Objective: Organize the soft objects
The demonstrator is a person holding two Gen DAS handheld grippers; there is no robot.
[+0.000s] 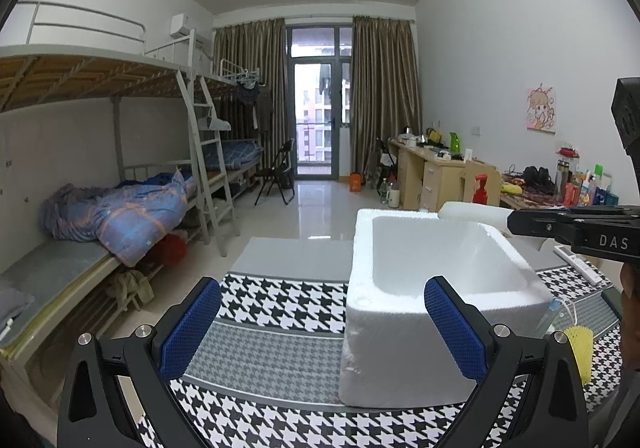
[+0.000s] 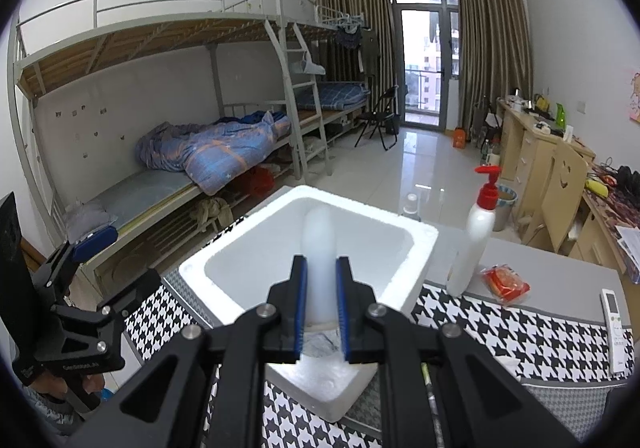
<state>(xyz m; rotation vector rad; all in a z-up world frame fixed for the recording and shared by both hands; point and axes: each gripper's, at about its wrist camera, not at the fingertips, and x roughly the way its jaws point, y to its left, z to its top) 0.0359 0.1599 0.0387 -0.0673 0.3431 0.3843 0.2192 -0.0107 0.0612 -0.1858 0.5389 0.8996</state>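
Note:
A white foam box (image 1: pixel 436 268) (image 2: pixel 304 248) stands open on the houndstooth table cover. My right gripper (image 2: pixel 321 312) is shut on a white foam roll (image 2: pixel 319 260) and holds it over the box's opening; the roll (image 1: pixel 472 213) also shows in the left wrist view above the box's far right corner. My left gripper (image 1: pixel 322 324) is open and empty, low over the table at the box's near left side. A yellow foam net sleeve (image 1: pixel 580 352) lies on the table to the right of the box.
A white pump bottle with a red top (image 2: pixel 476 236) stands right of the box, with a red packet (image 2: pixel 506 284) and a white remote (image 2: pixel 616 328) beyond it. Bunk beds fill the left of the room; desks line the right wall.

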